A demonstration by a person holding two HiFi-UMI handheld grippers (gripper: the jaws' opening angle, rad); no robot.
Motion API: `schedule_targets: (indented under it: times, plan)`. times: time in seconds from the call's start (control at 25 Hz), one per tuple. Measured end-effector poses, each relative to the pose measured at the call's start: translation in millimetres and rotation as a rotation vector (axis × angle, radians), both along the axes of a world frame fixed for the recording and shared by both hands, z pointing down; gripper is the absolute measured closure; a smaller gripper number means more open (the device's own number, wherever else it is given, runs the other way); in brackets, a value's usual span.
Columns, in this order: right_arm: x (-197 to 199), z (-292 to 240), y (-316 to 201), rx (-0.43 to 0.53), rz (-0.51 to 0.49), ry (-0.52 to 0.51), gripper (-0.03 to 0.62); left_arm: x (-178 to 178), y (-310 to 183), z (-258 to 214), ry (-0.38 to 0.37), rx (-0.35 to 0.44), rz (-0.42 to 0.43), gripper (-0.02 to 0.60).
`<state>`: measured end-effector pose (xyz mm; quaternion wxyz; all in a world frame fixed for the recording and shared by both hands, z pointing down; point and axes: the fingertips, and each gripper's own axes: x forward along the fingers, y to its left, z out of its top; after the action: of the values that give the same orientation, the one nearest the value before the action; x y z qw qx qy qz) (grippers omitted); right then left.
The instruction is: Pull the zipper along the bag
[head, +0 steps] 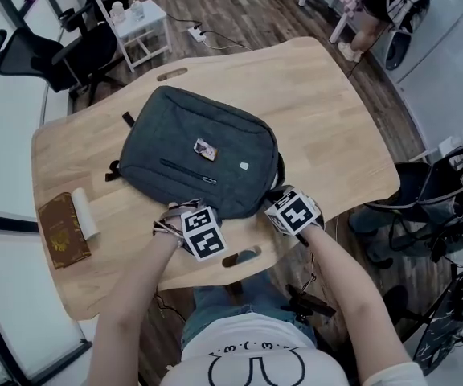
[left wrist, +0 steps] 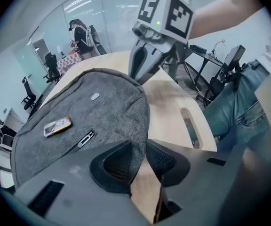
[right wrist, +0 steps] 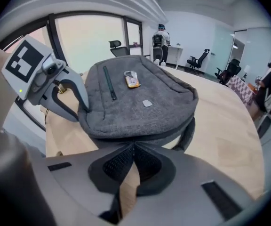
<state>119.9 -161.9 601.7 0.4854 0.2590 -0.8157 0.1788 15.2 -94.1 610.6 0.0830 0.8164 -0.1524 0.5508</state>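
A grey fabric bag (head: 199, 155) lies flat on the wooden table (head: 336, 135), with a small orange-and-white tag (head: 206, 149) on top. My left gripper (head: 185, 209) is at the bag's near edge. In the left gripper view the bag (left wrist: 93, 117) runs down between the left gripper's (left wrist: 142, 154) pads, which pinch its fabric edge. My right gripper (head: 278, 195) is at the bag's near right corner. In the right gripper view the right gripper (right wrist: 133, 147) is shut, its tips against the dark seam band of the bag (right wrist: 135, 102); I cannot see whether a zipper pull is between them.
A brown book (head: 63, 230) and a white roll (head: 84, 213) lie at the table's left end. A slot (head: 239, 257) is cut in the table's near edge. The bag's strap (right wrist: 189, 131) loops out at the right. Office chairs (head: 79, 55) and a white side table (head: 139, 22) stand beyond.
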Motion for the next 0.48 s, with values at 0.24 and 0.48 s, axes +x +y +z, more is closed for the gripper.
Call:
schedule_targets:
  times: [0.24, 0.48]
  plan:
    - [-10.0, -5.4, -44.3, 0.073, 0.045, -0.006, 0.536, 3.8, 4.8, 1.4, 0.109, -0.131, -0.142, 0.476]
    - [-20.3, -10.0, -42.3, 0.103, -0.198, 0.075, 0.539, 4.8, -2.9, 4.6, 0.176, -0.119, -0.259, 0.468]
